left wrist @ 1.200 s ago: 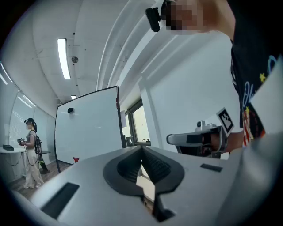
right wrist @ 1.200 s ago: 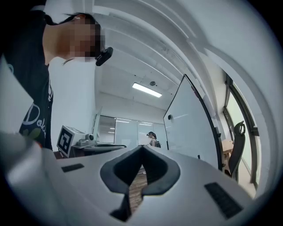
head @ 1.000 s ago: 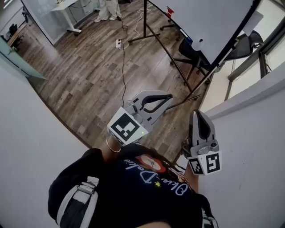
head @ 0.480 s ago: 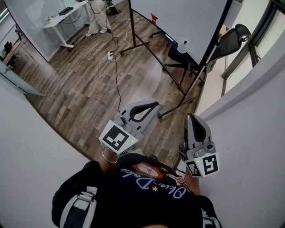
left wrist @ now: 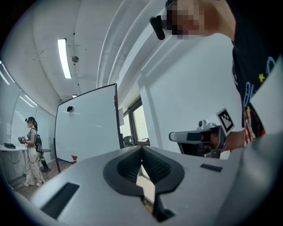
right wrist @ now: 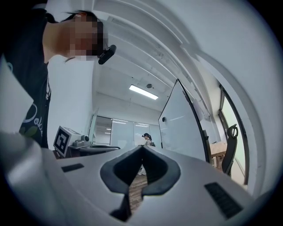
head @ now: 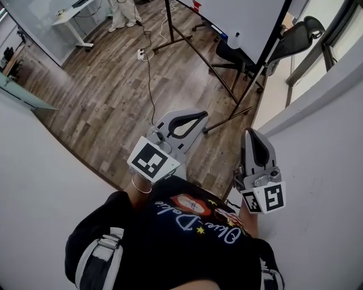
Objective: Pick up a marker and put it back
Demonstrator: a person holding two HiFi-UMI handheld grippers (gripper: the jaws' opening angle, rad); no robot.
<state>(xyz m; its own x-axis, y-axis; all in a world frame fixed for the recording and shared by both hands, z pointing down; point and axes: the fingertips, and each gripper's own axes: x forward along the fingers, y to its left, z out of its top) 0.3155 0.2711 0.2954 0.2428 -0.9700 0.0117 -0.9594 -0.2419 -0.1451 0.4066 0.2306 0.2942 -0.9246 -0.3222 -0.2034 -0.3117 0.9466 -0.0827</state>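
Marker cannot be picked out in any view. A red item (head: pixel 197 5) and a blue one (head: pixel 223 37) sit along the lower edge of the whiteboard (head: pixel 244 17), far from the person, too small to name. A white bottle (head: pixel 233 40) stands by that same edge.

Left tool (head: pixel 202 116) is held about level over the wooden floor (head: pixel 108 90). It is clenched, its jaws meeting at the tips with nothing between them. Right tool (head: pixel 253 133), just to its right and near the white wall (head: pixel 323 147), is clenched too and empty. Both point toward the far side, where the whiteboard's stand is.

A black office chair (head: pixel 300 34) sits at the far right, behind the board. A cable (head: pixel 151 85) runs across the floor from a power strip (head: pixel 140 54). Another person (head: pixel 123 11) stands at the far left.
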